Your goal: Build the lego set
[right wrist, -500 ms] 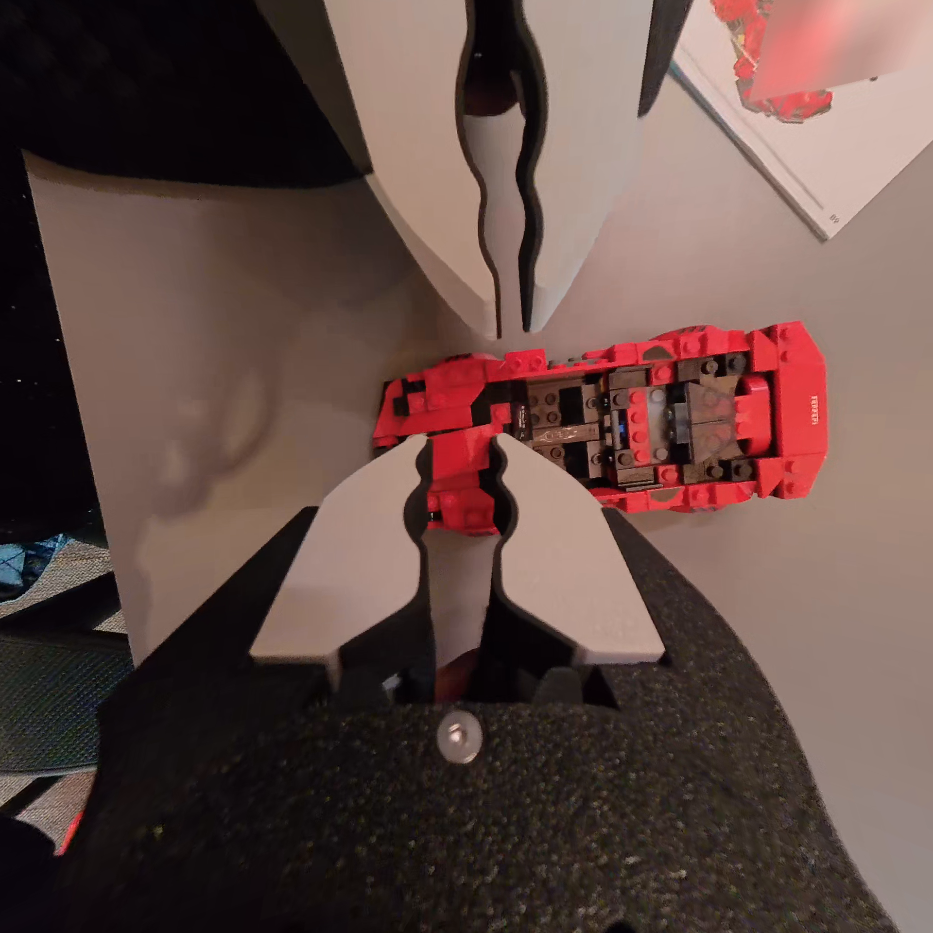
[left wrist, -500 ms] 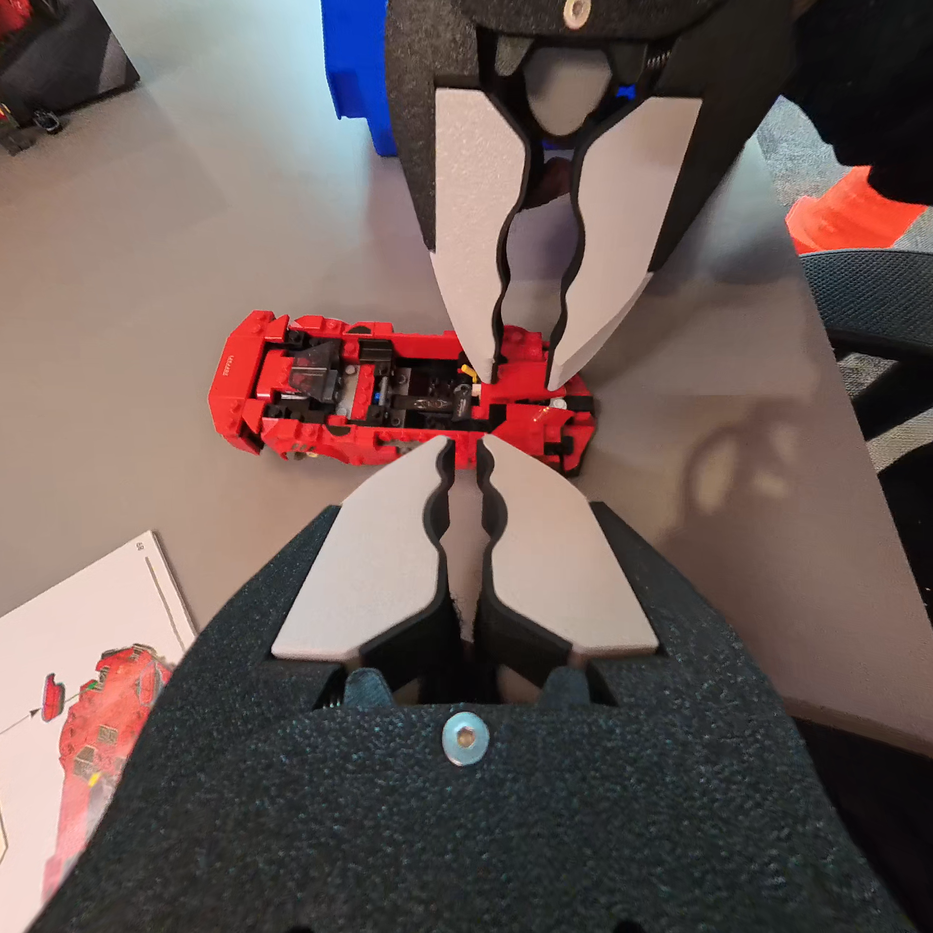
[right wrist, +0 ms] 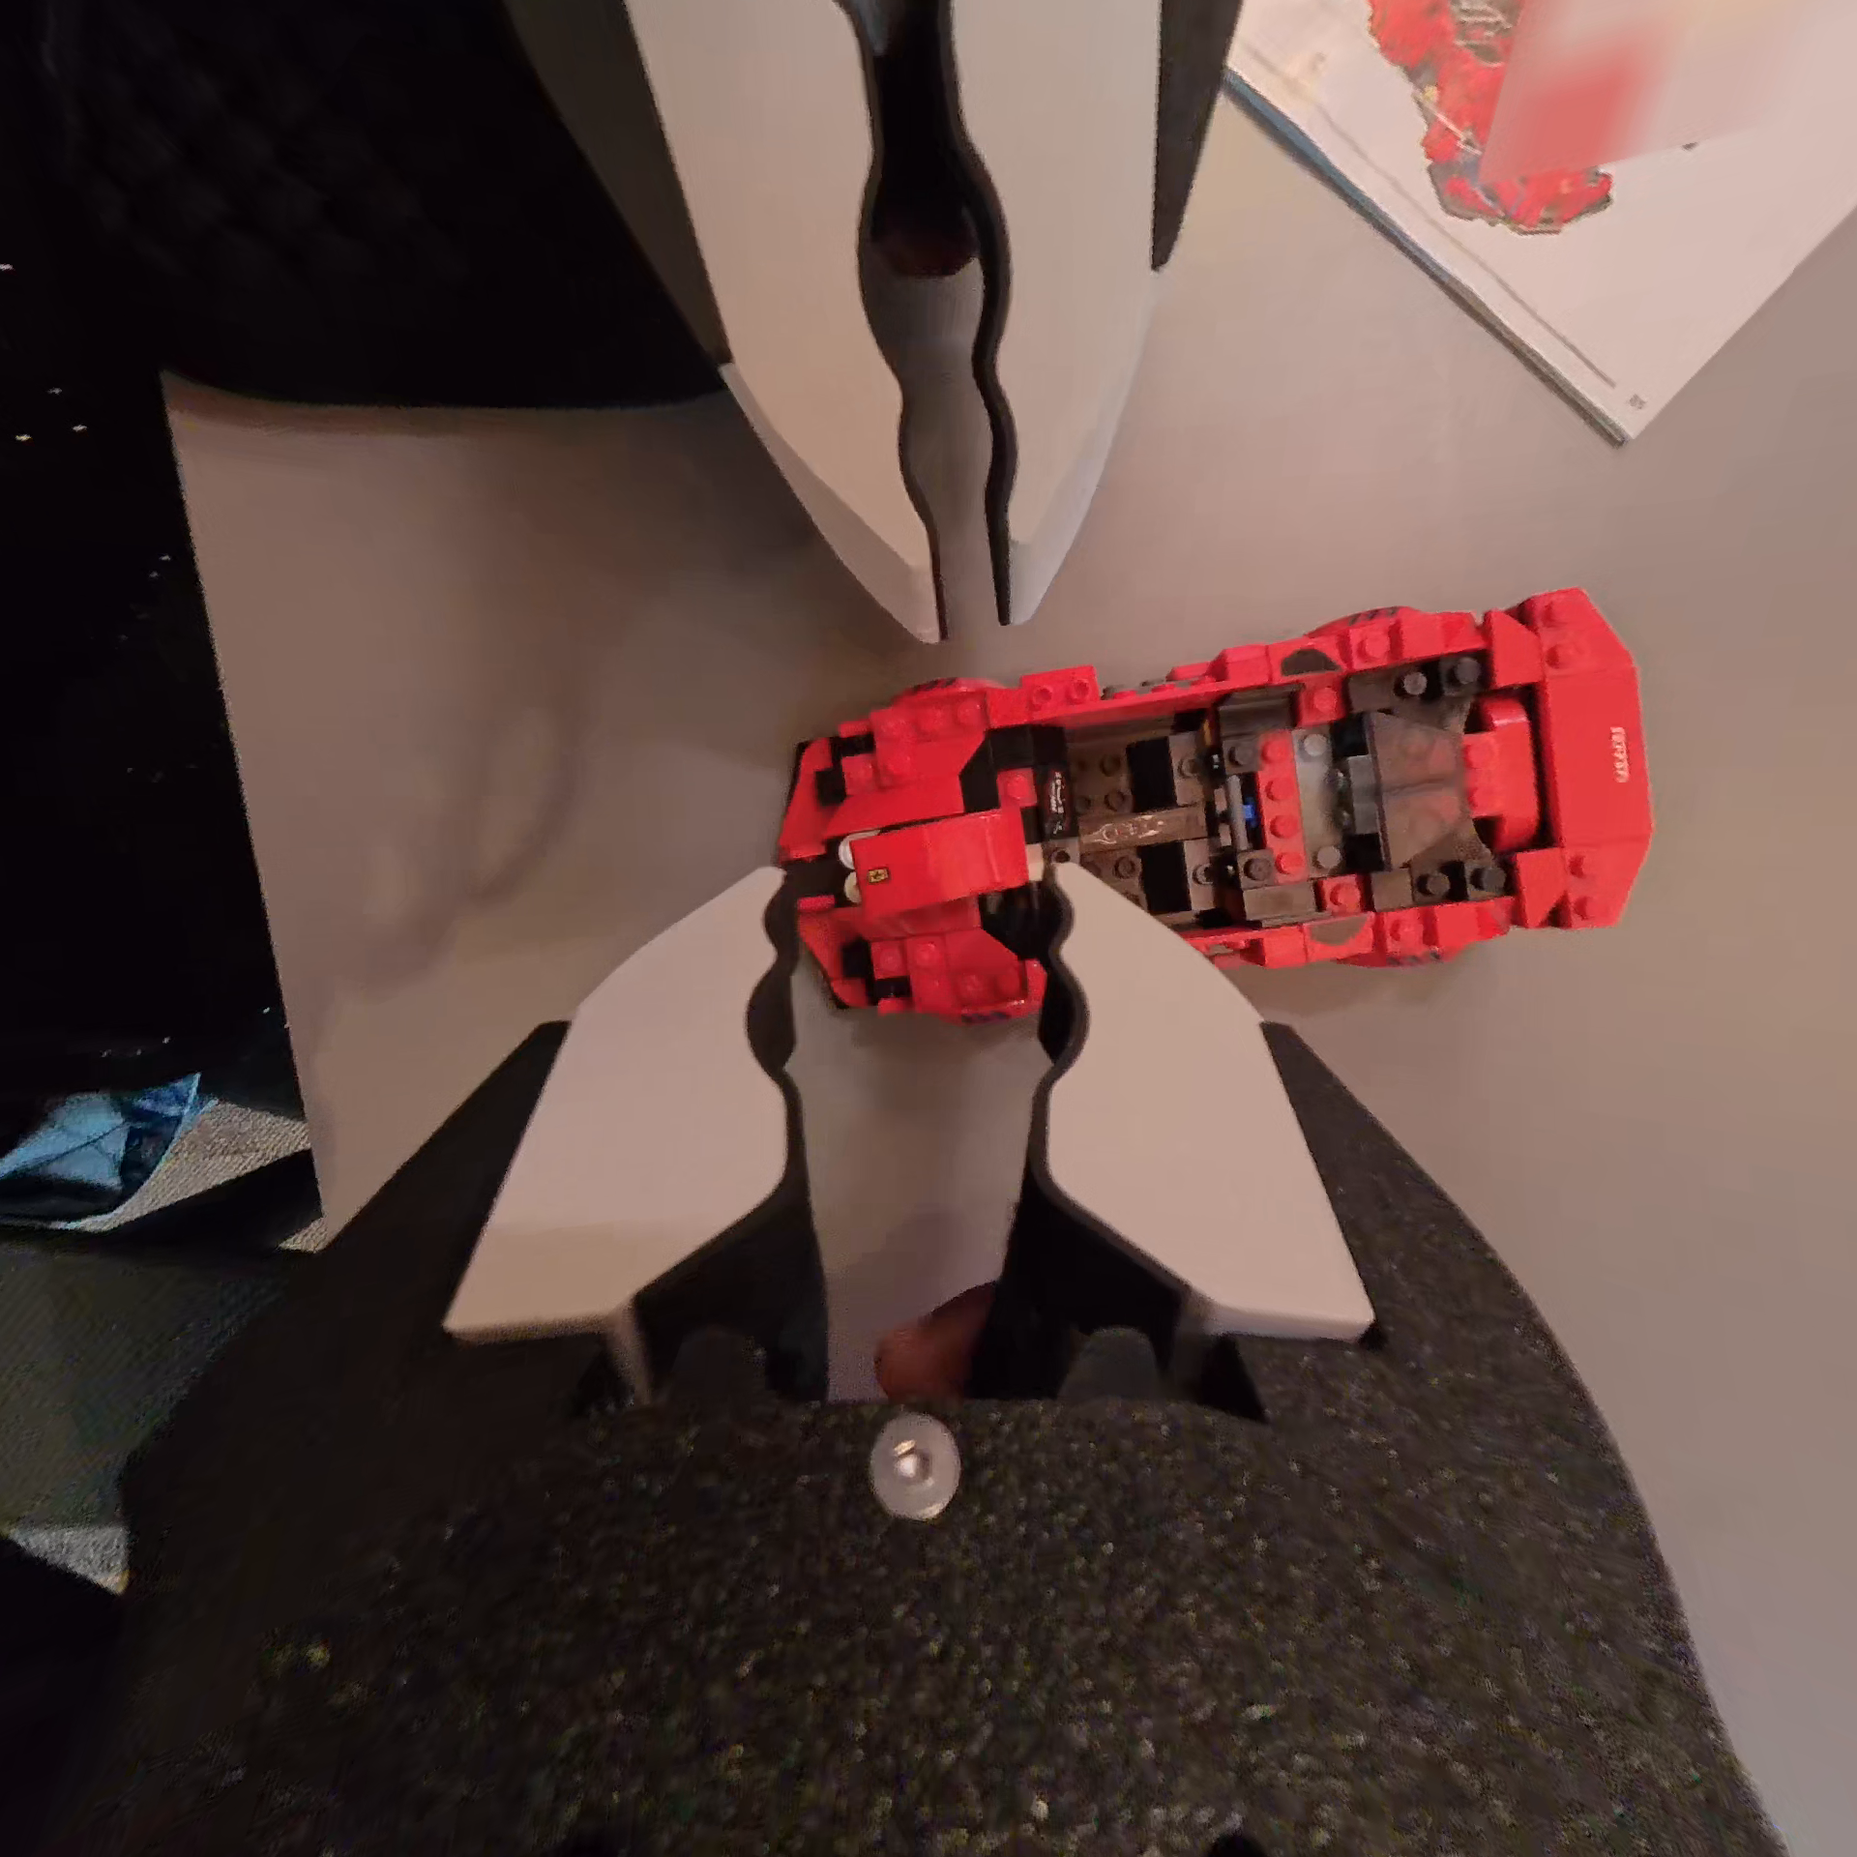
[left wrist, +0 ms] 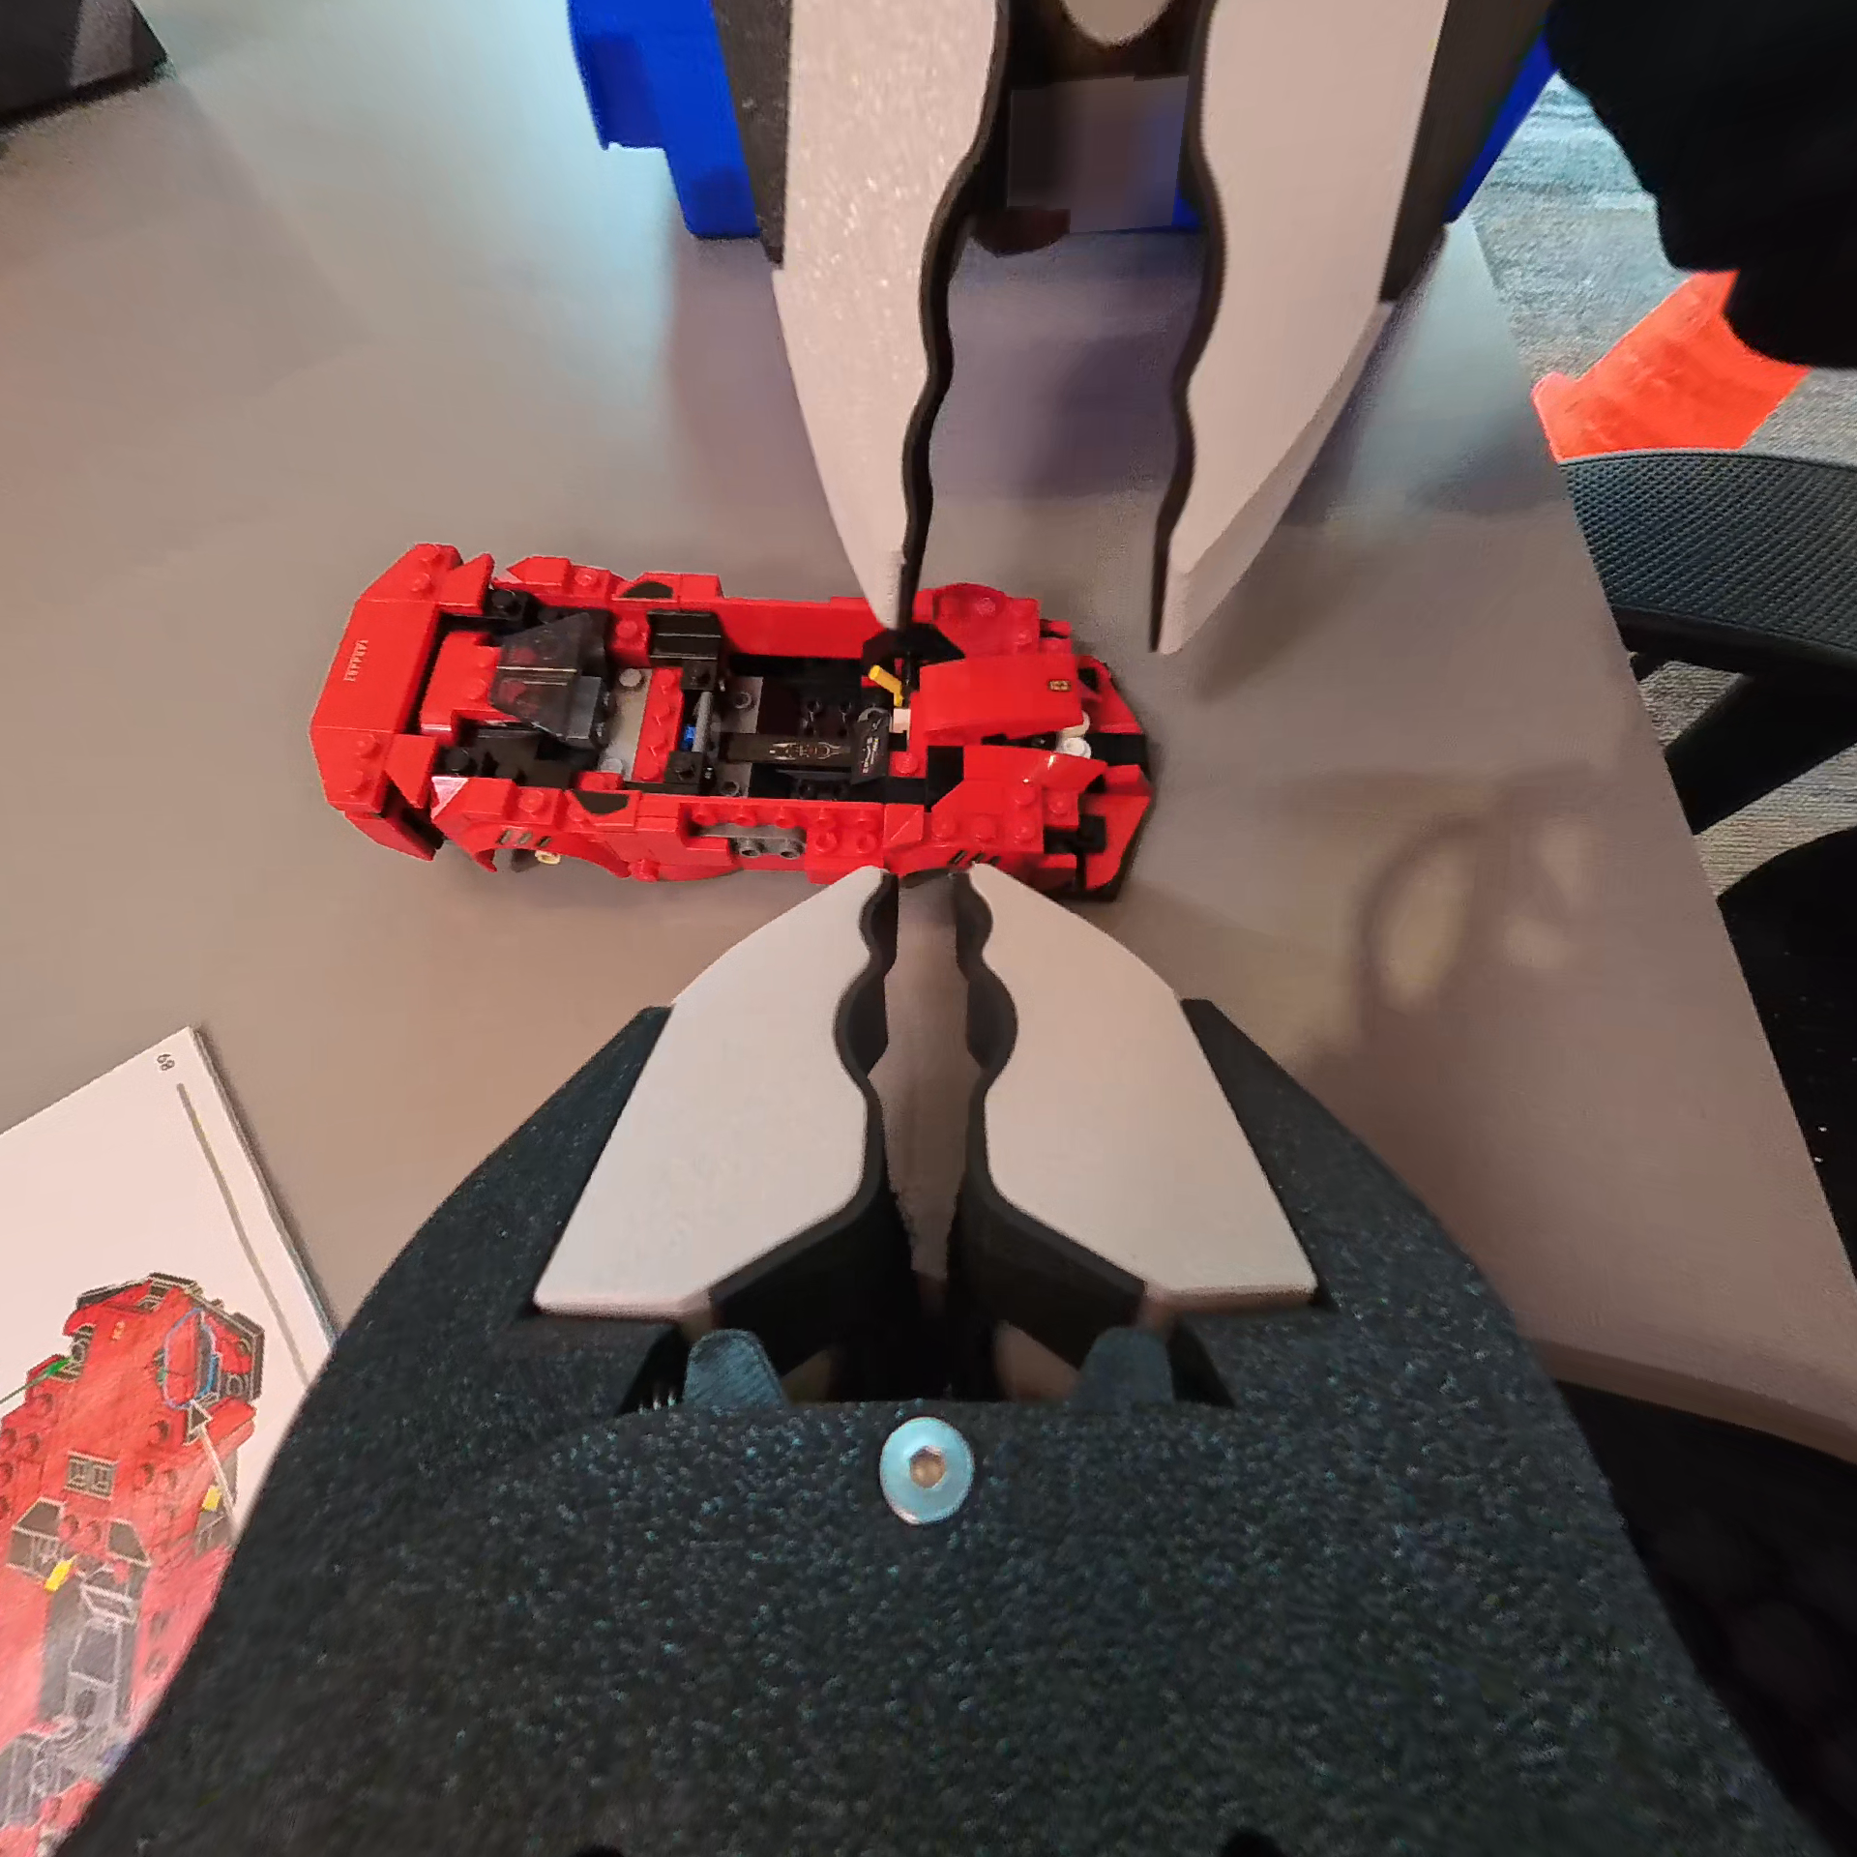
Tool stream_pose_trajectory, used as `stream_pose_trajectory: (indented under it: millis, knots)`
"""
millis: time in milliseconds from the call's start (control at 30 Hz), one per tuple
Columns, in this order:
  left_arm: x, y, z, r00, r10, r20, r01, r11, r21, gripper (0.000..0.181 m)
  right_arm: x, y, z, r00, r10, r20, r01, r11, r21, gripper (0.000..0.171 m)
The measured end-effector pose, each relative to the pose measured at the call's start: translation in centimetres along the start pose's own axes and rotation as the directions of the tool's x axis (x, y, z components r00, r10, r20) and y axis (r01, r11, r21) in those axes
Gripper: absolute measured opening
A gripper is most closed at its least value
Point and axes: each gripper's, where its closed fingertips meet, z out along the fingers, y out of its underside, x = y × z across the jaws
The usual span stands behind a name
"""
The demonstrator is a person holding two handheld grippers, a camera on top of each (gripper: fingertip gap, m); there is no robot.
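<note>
A: We start with the red and black brick-built car, roofless, its dark studded cabin showing. It lies flat on the grey tabletop, straight ahead of both our grippers, which face each other across it.

B: Our right gripper has its grey fingers spread. They bracket the car's nose, one fingertip just past the front bumper, the other at the edge of the cabin behind the red sloped hood piece. We can't tell whether either pad actually touches the bricks.

A: Our left gripper is nearly pressed together, a slim gap left, nothing pinched. Its tips sit just at the car's near flank, by the front wheel arch.

B: Farther out, a white instruction booklet with a printed red car lies on the table, back and left of our left gripper.

A: Beyond the car, behind our right gripper, we see a blue plastic bin. Off the table's right edge sit an orange cone-like shape and a black mesh chair.
</note>
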Motion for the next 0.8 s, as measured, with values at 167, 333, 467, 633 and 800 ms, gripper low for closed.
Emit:
stream_pose_trajectory:
  millis: [167,333,467,633,800]
  knots:
    - [0.1,0.0,0.1,1.000,0.001,-0.018,-0.001,1.000,0.011,0.010,0.4,-0.1,0.5,0.996,-0.070,0.061,0.071,0.997,-0.013,0.049]
    - [0.1,0.0,0.0,1.000,0.015,-0.016,-0.014,1.000,0.018,0.011,0.6,0.6,1.1,0.992,-0.082,0.093,0.087,0.995,-0.050,0.044]
    - [0.0,0.1,0.1,1.000,0.021,-0.015,-0.020,1.000,0.014,0.011,0.3,0.6,1.2,0.992,-0.110,0.063,0.114,0.992,-0.048,0.034]
    - [0.0,0.3,0.2,1.000,0.024,-0.014,-0.024,1.000,0.009,0.011,-0.1,0.7,1.2,0.992,-0.122,0.025,0.123,0.991,-0.053,0.033]
    - [-0.1,0.4,0.2,1.000,0.028,-0.008,-0.028,1.000,0.005,0.011,-0.4,0.7,1.4,0.992,-0.124,-0.011,0.123,0.990,-0.073,0.033]
